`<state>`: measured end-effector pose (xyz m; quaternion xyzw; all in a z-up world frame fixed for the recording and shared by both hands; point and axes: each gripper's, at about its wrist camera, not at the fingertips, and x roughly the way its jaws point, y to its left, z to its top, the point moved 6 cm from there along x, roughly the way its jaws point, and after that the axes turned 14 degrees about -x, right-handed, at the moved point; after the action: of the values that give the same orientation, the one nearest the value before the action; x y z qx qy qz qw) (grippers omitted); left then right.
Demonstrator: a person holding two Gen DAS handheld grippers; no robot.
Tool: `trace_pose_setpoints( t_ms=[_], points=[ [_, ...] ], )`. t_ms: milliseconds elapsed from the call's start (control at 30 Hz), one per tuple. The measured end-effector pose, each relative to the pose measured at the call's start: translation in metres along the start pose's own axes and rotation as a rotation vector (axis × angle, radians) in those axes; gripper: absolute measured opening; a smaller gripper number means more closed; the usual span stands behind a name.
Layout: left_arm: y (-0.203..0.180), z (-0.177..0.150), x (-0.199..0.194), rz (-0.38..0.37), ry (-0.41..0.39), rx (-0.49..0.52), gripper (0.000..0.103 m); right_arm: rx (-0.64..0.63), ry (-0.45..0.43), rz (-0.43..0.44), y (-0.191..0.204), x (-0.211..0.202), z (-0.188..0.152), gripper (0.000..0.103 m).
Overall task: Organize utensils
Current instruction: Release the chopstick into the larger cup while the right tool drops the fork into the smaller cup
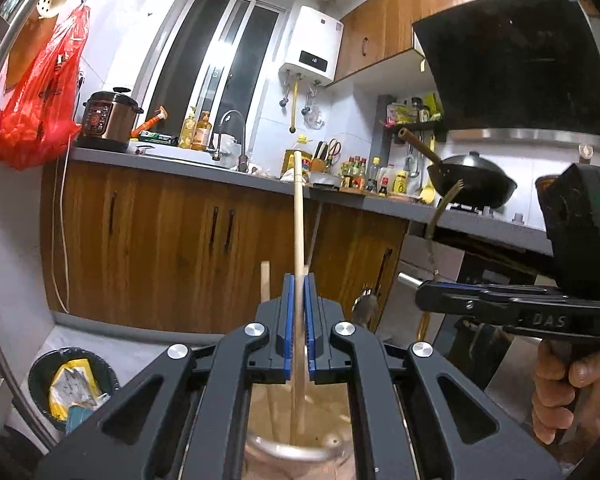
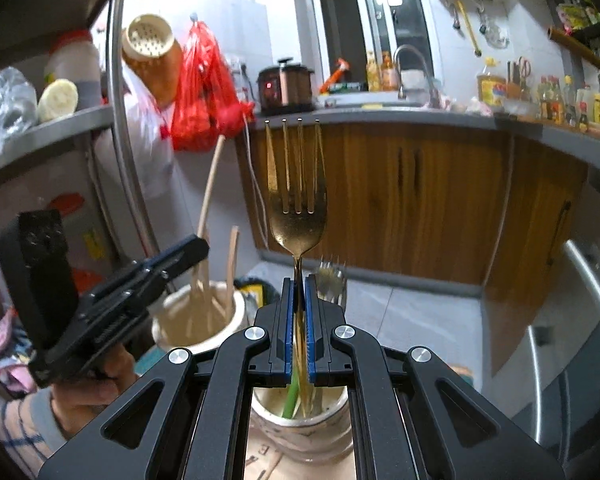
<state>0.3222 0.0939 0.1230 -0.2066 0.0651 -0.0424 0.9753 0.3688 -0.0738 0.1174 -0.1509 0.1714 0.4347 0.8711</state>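
While the left gripper (image 1: pixel 299 312) holds a chopstick (image 1: pixel 298 216) upright, its fingers (image 1: pixel 289 320) are closed tight on the stick just above a cup (image 1: pixel 296 454), and the lower end of the stick reaches into the cup. Another chopstick (image 1: pixel 265 282) stands just beside it. The right gripper (image 2: pixel 299 312) has its fingers (image 2: pixel 288 320) closed on a gold fork (image 2: pixel 297 200), tines up, over a second cup (image 2: pixel 300 428) with a green handle (image 2: pixel 291 398) inside. A silver fork (image 2: pixel 332 280) stands just behind. Further away, the counter (image 1: pixel 172 162) carries a pressure cooker (image 1: pixel 110 122) and a wok (image 1: pixel 474 182).
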Motion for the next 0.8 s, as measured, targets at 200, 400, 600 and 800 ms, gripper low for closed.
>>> trace_pose_setpoints(
  t_ms=[200,400,600,800],
  points=[
    [0.004,-0.012,0.001,0.051,0.04,0.001,0.005,-0.007,0.064,0.015,0.007,0.017,-0.014,0.006],
    [0.007,-0.02,0.001,0.089,0.064,0.008,0.005,-0.008,0.087,0.027,0.011,0.028,-0.02,0.006],
    [0.002,-0.023,-0.003,0.096,0.068,0.037,0.006,0.018,0.081,0.016,0.007,0.03,-0.022,0.006],
    [-0.007,-0.018,-0.019,0.073,0.042,0.057,0.037,0.03,0.08,-0.002,0.003,0.03,-0.025,0.015]
  ],
)
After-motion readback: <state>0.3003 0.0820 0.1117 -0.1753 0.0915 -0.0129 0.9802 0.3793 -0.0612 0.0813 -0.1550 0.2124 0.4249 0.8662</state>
